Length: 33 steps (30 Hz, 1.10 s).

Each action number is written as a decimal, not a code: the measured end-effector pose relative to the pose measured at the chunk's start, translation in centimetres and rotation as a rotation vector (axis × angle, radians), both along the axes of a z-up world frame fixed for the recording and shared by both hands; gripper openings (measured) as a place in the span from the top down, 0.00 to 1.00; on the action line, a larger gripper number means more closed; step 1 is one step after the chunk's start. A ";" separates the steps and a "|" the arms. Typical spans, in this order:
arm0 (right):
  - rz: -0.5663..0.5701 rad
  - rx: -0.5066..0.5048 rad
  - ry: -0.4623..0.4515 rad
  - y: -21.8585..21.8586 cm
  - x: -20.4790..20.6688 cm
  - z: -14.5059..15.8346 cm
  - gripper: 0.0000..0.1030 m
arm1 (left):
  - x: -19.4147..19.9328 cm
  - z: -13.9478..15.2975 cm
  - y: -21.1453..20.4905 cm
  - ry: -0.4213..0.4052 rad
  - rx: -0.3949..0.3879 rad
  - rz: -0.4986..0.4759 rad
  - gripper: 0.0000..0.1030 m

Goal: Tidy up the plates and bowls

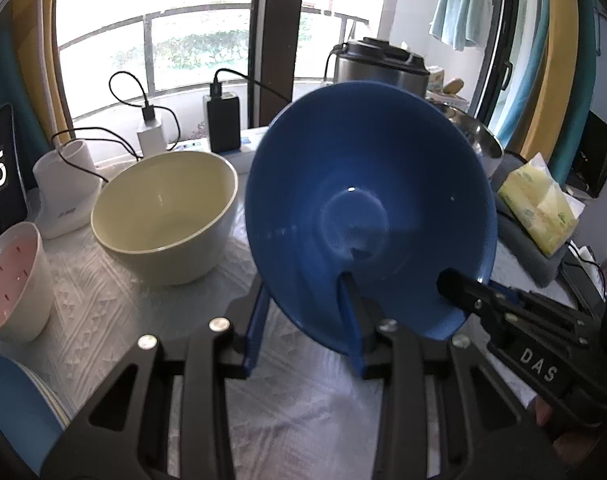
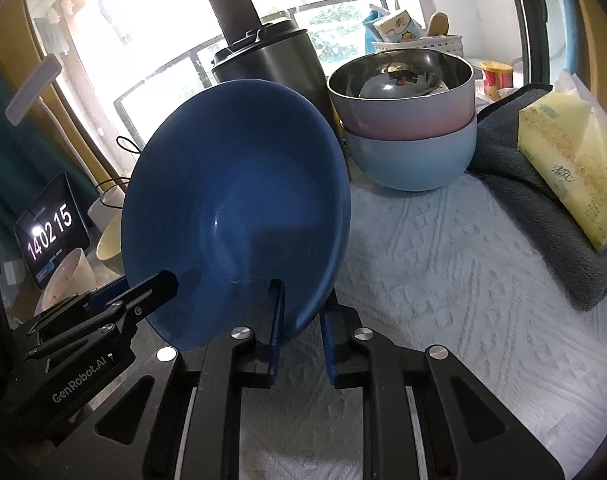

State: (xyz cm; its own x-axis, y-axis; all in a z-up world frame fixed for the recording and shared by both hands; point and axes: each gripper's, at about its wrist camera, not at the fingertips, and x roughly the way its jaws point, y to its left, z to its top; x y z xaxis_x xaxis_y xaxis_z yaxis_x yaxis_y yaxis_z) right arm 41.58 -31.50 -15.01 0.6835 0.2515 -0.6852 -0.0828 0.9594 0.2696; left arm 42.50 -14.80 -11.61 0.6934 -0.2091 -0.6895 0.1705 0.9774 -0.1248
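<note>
Both grippers, left gripper [image 1: 303, 312] and right gripper [image 2: 301, 312], pinch the blue bowl's [image 1: 367, 208] rim, holding it tipped up over the table [image 2: 443, 280]. Next job, I think: put it with other bowls, maybe the cream bowl [image 1: 163, 216].

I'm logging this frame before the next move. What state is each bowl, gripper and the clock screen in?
blue bowl: tilted on edge, held at its rim by both grippers.
left gripper: shut on the bowl's rim.
right gripper: shut on the bowl's rim.
cream bowl: upright, empty.
white cup: upright on the cloth.
pink bowl: nested in the light blue bowl.
clock screen: lit.
</note>
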 end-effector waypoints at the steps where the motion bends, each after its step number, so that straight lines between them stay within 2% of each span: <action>1: 0.000 -0.001 0.000 0.0 0.0 0.0 0.82 | -0.1 0.1 0.0 -0.001 0.000 -0.001 0.66; 33: 0.027 0.001 -0.015 2.8 -4.9 3.4 0.82 | -7.3 3.5 3.2 -0.052 -0.020 0.022 0.66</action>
State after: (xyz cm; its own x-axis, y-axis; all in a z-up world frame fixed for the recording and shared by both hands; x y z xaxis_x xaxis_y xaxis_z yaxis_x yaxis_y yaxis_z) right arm 36.71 -28.70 -11.57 0.6868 0.2706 -0.6746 -0.1128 0.9566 0.2689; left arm 35.19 -11.62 -8.10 0.7325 -0.2068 -0.6486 0.1561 0.9784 -0.1356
